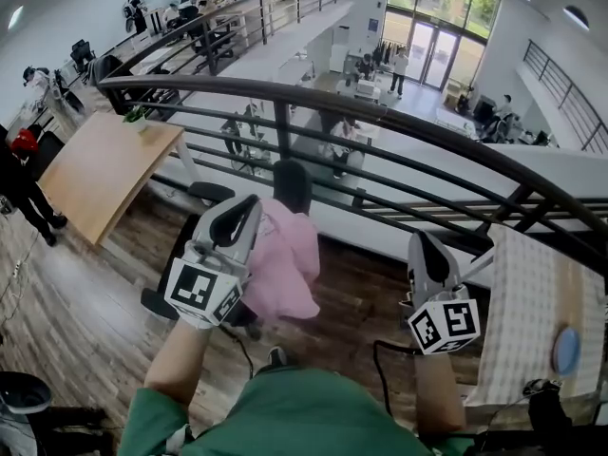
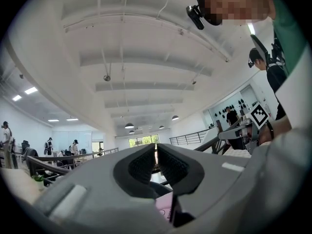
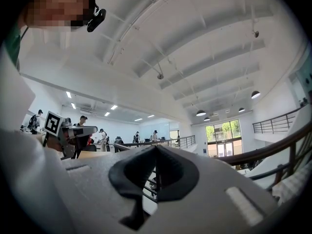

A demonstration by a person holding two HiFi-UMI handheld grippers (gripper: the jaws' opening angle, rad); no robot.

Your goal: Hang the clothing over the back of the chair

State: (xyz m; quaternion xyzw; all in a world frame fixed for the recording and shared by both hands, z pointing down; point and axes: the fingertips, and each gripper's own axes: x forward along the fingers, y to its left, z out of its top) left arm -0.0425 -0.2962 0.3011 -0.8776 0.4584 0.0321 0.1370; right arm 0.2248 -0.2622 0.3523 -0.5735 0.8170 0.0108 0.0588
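pink fabric clothing (image 1: 285,266) at frame centre, draped over black chair (image 1: 292,184) back. left gripper (image 1: 249,205) jaws pressed together, empty, just beside it. right gripper (image 1: 421,240), lower right, likewise. black-and-white square markers (image 1: 202,291) on cubes.

we hold our left gripper (image 1: 247,209) and right gripper (image 1: 424,242) out ahead on bare forearms, well apart, both pointing roughly level, jaws closed together.
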